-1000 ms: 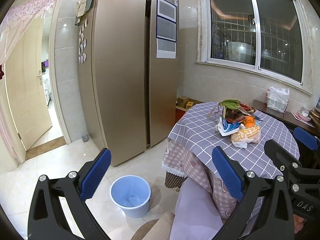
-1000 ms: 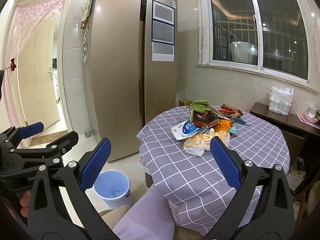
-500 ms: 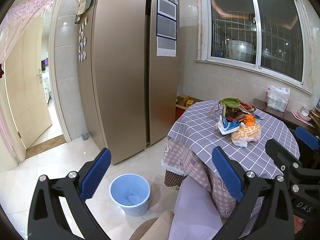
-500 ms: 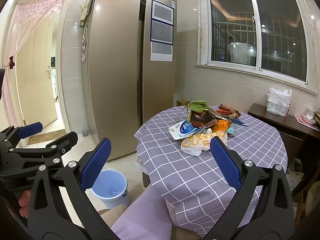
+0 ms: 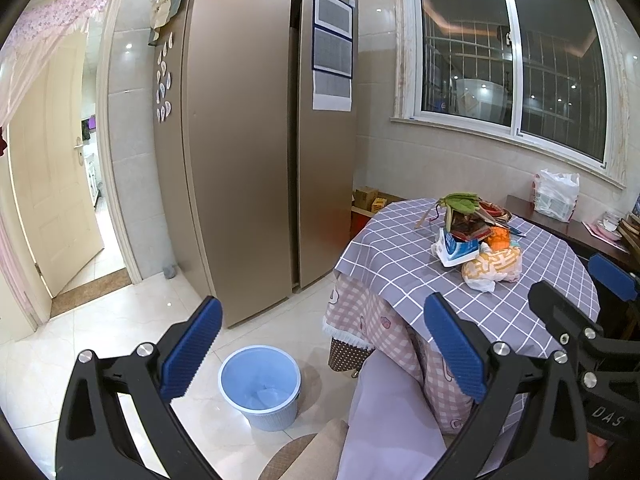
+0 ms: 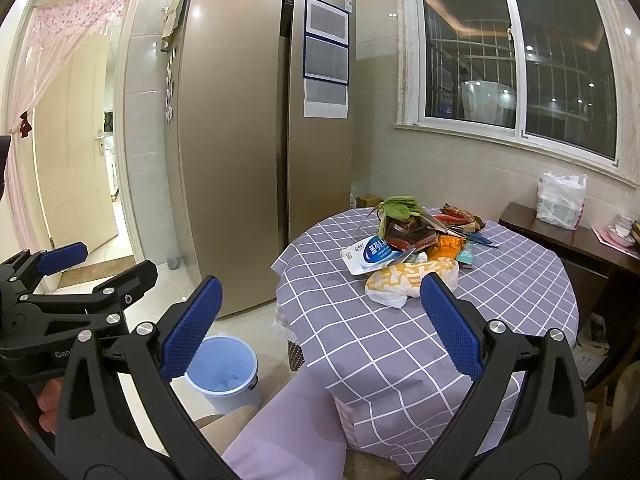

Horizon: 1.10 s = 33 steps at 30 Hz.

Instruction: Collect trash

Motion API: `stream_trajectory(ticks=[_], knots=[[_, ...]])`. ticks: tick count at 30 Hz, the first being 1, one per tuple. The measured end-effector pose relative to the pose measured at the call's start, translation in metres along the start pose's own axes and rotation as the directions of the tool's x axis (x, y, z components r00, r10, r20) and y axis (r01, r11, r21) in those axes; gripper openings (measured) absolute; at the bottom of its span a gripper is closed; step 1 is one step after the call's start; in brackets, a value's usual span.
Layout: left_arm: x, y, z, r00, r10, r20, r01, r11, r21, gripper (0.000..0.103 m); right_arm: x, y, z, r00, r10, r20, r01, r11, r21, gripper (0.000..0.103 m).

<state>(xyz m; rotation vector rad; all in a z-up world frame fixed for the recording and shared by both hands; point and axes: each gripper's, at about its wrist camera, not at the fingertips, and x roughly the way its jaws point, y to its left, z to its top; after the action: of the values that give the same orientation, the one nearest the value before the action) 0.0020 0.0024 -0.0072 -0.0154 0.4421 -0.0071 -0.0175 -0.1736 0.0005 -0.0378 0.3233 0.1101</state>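
"DAS" on right hand-held gripper (image 5: 612, 284)

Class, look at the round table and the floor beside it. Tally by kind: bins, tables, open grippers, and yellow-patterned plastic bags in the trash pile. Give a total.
Blue bin: 1
Round table: 1
Open grippers, left gripper and right gripper: 2
Yellow-patterned bag: 1
Total: 5

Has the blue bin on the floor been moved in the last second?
No. The blue bin sits on the same floor tiles near the fridge; its slight drift in the pictures comes from the cameras moving.
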Motion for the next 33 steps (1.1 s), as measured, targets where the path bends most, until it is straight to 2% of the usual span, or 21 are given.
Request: stream_trajectory(ticks=[16,24,33], knots=[[0.002,0.000,0.000,1.000,0.008,-0.005,-0.008,1.000,0.010,0.099,0.004,-0.002,-0.001,1.000,0.002,-0.019,-0.002,1.000,0.009,0.097],[0.020,-0.006,-0.004,0.998,-0.001,-0.057,0.002,1.000,0.019,0.099,0.016,-0.007,-0.005,0.998,-0.012,-0.057,0.013,1.000,0.018,0.097],[0.059,-0.024,-0.011,0.986,-0.061,-0.157,0.067,0.997,0.038,0.099,0.037,-0.025,-0.017,0.991,-0.052,-0.125,0.056,0.998,0.023,0.097]])
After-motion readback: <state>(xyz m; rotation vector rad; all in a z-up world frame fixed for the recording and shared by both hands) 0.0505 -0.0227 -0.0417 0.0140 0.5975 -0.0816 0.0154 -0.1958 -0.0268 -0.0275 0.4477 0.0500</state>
